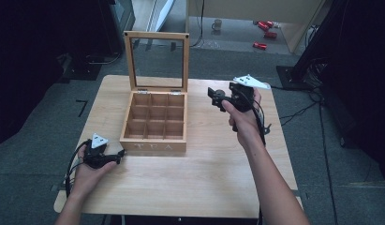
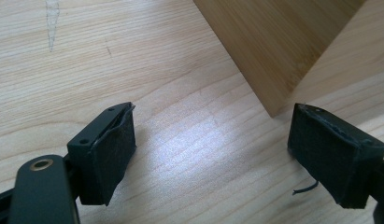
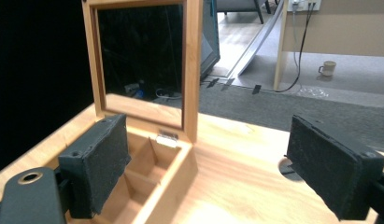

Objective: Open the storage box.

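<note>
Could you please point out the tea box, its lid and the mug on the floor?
tea box [image 1: 155,146], high view, front wall.
lid [image 1: 186,61], high view, right frame edge.
mug [image 3: 327,68], right gripper view, its side.

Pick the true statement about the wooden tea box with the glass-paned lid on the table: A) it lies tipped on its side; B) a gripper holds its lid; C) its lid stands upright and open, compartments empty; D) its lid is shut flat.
C: the wooden tea box has its glass-paned lid standing upright, the compartments empty, both grippers clear of it.

Right claw gapes empty beside the open tea box, lid upright.
</note>
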Demonstrator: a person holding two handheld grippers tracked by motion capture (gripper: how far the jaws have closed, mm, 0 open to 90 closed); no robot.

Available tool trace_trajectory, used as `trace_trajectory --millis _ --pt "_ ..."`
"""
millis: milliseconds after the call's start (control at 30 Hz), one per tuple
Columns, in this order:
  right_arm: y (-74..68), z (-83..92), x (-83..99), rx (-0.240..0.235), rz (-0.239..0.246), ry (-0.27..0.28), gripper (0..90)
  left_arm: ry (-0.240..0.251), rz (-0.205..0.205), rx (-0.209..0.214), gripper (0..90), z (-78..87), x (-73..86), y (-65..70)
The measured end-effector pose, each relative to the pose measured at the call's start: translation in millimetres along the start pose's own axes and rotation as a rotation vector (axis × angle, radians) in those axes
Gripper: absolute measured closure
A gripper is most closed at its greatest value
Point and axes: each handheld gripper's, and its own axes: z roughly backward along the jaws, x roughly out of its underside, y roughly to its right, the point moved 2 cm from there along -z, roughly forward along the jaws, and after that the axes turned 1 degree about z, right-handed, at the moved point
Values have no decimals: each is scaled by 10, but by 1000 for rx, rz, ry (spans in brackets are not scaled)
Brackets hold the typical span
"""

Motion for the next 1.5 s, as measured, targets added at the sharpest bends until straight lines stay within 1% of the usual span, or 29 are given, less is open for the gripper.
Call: trace_trajectory --millis 67,100,133,167,367,400,433,500,533,567,600,633,733,767,833,867,900,967,1033,1100,1133,1167,1200,1233,1267,1300,1400,1433,1500 --pt "40 96 67 15 19 -4 128 0 1 -2 155 1 1 2" --pt "69 154 111 34 41 -7 128 -1 2 -2 155 2 1 3" --pt "98 199 147 44 52 -8 128 -1 2 -3 155 3 1 3" --pt "116 222 166 47 55 -8 128 -1 3 -3 155 3 2 4" --pt "338 495 408 65 24 -17 128 1 5 -6 156 3 3 7" --pt "380 551 457 64 5 -17 128 1 7 -6 156 2 3 8" --pt "431 638 538 57 -25 -20 128 1 9 -6 156 3 4 10" --pt "444 670 569 62 -25 -21 128 1 9 -7 156 3 4 10" --pt "480 757 650 70 -27 -20 128 0 8 -7 156 4 5 10" --pt "480 757 650 70 -27 -20 128 0 9 -8 156 4 5 10" --pt "521 842 731 75 -40 -16 128 0 9 -8 157 4 5 10" --pt "521 842 731 75 -40 -16 128 0 9 -8 157 5 5 11" --pt "588 943 882 99 -33 -31 128 0 10 -9 157 5 6 11" --pt "640 991 983 113 -31 -44 128 0 10 -9 157 6 6 12" --pt "659 1007 1020 120 -31 -49 128 1 11 -10 157 6 7 13" --pt "694 1035 1081 133 -29 -52 128 1 12 -10 158 6 7 13" --pt "751 1079 1176 148 -35 -58 128 1 12 -10 158 7 8 13" --pt "770 1094 1214 155 -36 -61 128 1 12 -11 158 7 8 13" --pt "829 1138 1327 175 -43 -69 118 0 11 -11 158 9 9 13" --pt "885 1174 1427 195 -61 -84 101 0 12 -12 158 10 10 15" --pt "934 1212 1509 210 -73 -91 98 0 12 -12 159 11 11 15" --pt "934 1212 1509 210 -73 -91 98 0 12 -13 159 12 12 16" --pt "966 1233 1552 221 -74 -95 96 0 13 -13 159 13 13 16" --pt "1021 1280 1639 236 -89 -106 96 0 12 -13 160 14 13 16" --pt "1021 1280 1639 236 -89 -106 96 0 12 -13 160 14 13 16" --pt "1065 1318 1709 247 -92 -117 95 0 13 -13 160 14 14 17" --pt "1113 1353 1808 274 -85 -134 95 0 13 -13 160 15 14 17" --pt "1113 1353 1808 274 -85 -134 95 0 13 -13 160 15 15 17" --pt "1142 1380 1896 285 -90 -149 95 0 13 -13 160 16 15 18"
